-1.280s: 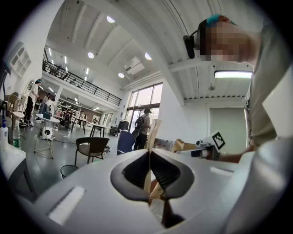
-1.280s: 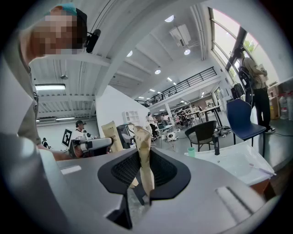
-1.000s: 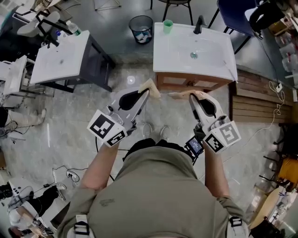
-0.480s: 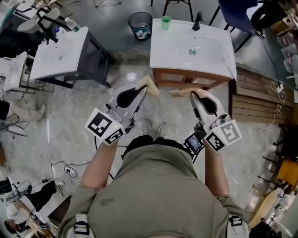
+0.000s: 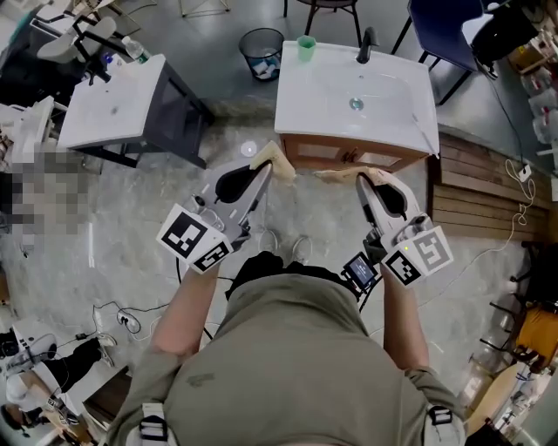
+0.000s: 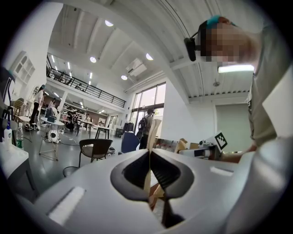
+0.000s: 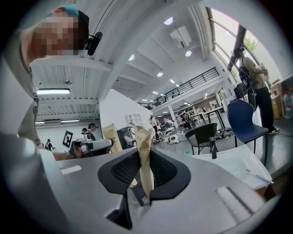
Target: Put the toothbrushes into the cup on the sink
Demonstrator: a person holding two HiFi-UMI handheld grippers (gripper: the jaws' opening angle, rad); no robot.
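Observation:
A green cup (image 5: 305, 48) stands on the back left corner of the white sink (image 5: 392, 113), beside the black faucet (image 5: 366, 43). My left gripper (image 5: 267, 174) is shut on a tan paper packet (image 5: 274, 159) held in the air in front of the sink cabinet. My right gripper (image 5: 363, 179) is shut on a second tan paper packet (image 5: 338, 175). In the left gripper view the jaws (image 6: 150, 155) pinch a thin tan strip (image 6: 154, 132). In the right gripper view the crumpled tan packet (image 7: 141, 141) sticks up between the jaws. What each packet holds is hidden.
A black waste bin (image 5: 261, 52) stands left of the sink. A second white basin on a dark stand (image 5: 118, 104) is at the far left. A blue chair (image 5: 445, 22) is behind the sink and wooden boards (image 5: 479, 187) lie on its right. Cables trail over the floor.
Both grippers keep their hold on the packets and stay almost in place. The sink has drifted slightly left and up in the head view.

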